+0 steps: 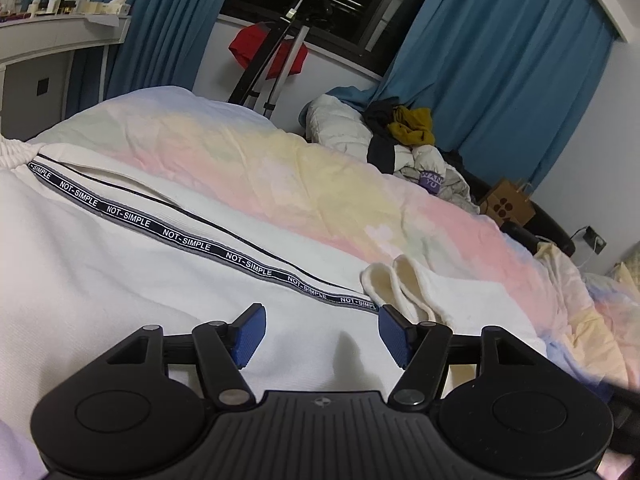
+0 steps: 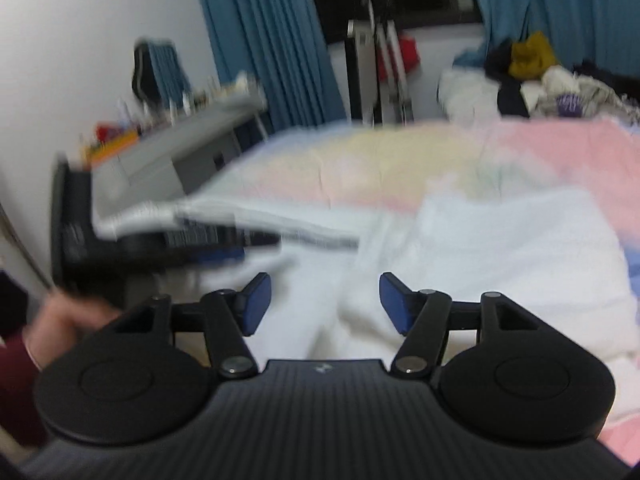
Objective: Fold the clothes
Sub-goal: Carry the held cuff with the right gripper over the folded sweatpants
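The white trousers [image 1: 120,248] lie flat on the bed [image 1: 320,168], legs doubled, cuffs [image 1: 400,288] just beyond the left claw [image 1: 322,334]. Further folds appear outstanding. Left claw: spread, empty, over the fabric. Right claw [image 2: 325,304]: spread, nothing between its pads. Only the left view resolves the lettered side stripe [image 1: 180,236]; only the blurred right view shows the left hand [image 2: 68,324]

Left gripper [image 1: 322,330]: black ribbed housing, two round black discs flanking it, angled black linkage arms with silver pivot screws, blue textured pads [image 1: 250,334], small round emblem at centre.
Right gripper [image 2: 324,304]: same build, blue pads [image 2: 256,304].
Person's hand [image 2: 60,328]: dark red sleeve at the wrist.
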### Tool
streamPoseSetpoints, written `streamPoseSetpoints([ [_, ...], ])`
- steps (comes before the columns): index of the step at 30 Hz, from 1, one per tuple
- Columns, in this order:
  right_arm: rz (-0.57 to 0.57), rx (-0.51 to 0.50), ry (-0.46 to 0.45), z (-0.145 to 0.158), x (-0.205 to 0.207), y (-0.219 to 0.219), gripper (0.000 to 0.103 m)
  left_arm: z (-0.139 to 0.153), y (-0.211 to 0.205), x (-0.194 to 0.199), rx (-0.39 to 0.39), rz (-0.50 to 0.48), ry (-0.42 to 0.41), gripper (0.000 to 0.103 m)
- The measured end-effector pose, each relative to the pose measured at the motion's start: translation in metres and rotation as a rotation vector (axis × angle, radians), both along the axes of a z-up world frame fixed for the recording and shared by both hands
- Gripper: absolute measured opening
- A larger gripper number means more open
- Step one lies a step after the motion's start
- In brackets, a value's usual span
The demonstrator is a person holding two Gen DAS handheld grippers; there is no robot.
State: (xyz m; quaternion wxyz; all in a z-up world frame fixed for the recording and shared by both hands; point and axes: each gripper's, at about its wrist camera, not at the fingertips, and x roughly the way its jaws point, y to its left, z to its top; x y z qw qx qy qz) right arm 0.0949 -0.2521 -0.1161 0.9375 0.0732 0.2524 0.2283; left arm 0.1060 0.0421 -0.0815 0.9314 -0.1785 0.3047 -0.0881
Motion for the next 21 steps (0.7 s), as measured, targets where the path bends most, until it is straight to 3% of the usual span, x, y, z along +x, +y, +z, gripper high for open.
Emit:
streamPoseSetpoints([
  [3,-0.06,-0.052,-0.042,0.0,0.003,-0.005,0.064,-0.002,-0.002,0.0,0.004,-0.012,0.008,0.065],
  [6,-0.015,-0.154,0.034,-0.019,0.016,-0.002,0.063,-0.003,-0.003,0.0,0.008,-0.02,0.011,0.065],
  [11,0.043,-0.388,0.049,-0.043,0.015,0.023,0.061,-0.004,-0.004,-0.001,0.013,-0.024,0.016,0.065],
  [16,0.051,-0.533,-0.012,-0.063,0.017,0.036,0.06,-0.005,-0.005,0.0,0.03,-0.029,0.018,0.066],
  [17,0.044,-0.509,-0.008,-0.061,0.018,0.034,0.056,-0.005,-0.006,-0.001,0.033,-0.031,0.018,0.066],
  [20,0.019,-0.44,-0.006,-0.051,0.019,0.024,0.018,-0.004,-0.004,-0.002,0.038,-0.032,0.011,0.066],
  [21,0.013,-0.423,-0.016,-0.046,0.019,0.02,0.012,-0.003,-0.003,-0.003,0.038,-0.028,0.01,0.066],
])
